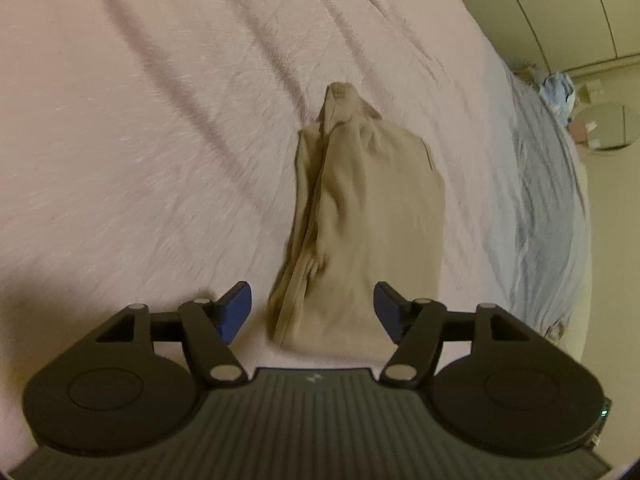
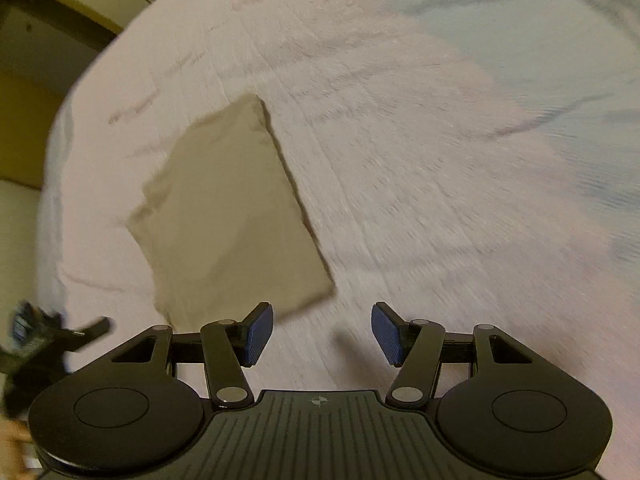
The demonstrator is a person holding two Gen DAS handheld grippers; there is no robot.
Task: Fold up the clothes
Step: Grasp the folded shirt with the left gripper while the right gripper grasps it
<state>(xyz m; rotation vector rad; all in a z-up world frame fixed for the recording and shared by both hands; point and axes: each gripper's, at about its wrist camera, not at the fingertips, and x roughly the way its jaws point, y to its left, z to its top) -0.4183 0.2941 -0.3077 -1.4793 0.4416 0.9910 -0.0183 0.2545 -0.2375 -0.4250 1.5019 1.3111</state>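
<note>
Both views are fisheye cameras mounted just behind a gripper's two blue-padded fingers, looking forward and down onto a wrinkled pale pink bedsheet (image 1: 140,140). The left wrist view sits low and close behind a folded beige cloth garment (image 1: 360,216), which runs away from the lens between the spread fingers, with floor tiles far right. The right wrist view hangs higher, the same garment (image 2: 232,216) lying left of centre. Both views share the garment and the surrounding sheet (image 2: 440,160).

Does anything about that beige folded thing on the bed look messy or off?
Slightly. The folded beige garment has one bunched end poking out as a peak, with uneven layers along its left side. It lies on the pink bedsheet; neither hand-held gripper holds it.
</note>
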